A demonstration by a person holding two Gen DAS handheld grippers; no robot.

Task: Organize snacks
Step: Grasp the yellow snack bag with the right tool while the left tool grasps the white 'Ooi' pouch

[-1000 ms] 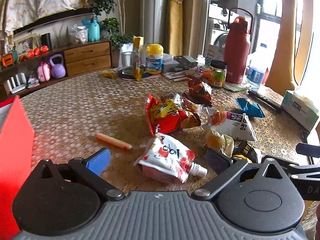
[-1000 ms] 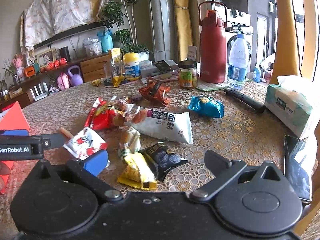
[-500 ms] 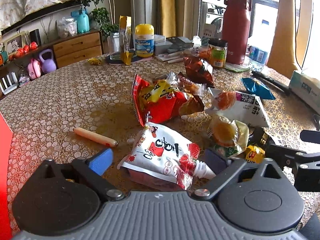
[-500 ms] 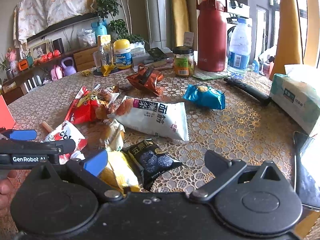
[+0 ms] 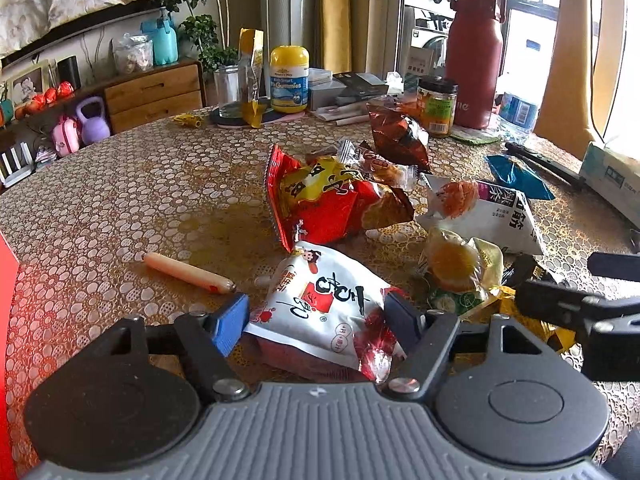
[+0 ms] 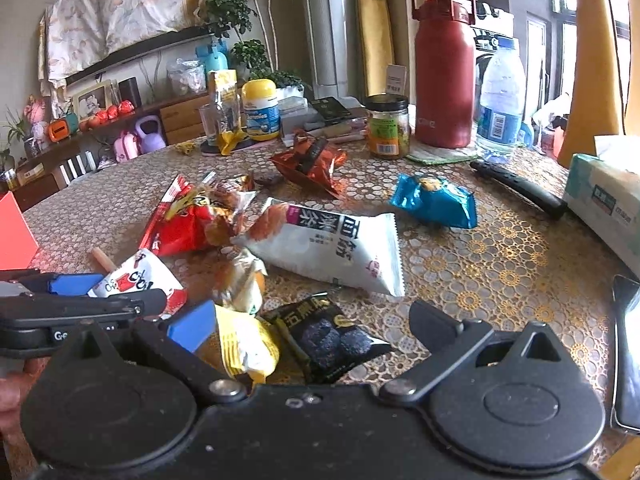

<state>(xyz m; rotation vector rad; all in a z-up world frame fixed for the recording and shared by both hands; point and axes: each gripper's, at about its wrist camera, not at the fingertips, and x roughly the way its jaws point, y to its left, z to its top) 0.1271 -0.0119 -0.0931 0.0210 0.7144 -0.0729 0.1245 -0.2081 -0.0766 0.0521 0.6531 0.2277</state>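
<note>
Several snack packets lie on the table. My left gripper has closed in on a white and red packet, its pads touching both sides. Behind it lie a red and yellow bag and a sausage stick. My right gripper is open around a yellow packet and a black packet. A white bag, a blue packet and a brown foil packet lie farther off. The left gripper also shows in the right wrist view.
A red flask, water bottle, jar, gummies tub and glass stand at the table's back. A tissue box and black knife lie right. A red box stands left.
My left gripper moved forward and closed its fingers onto the white and red packet. My right gripper moved forward over the yellow and black packets, still open.
</note>
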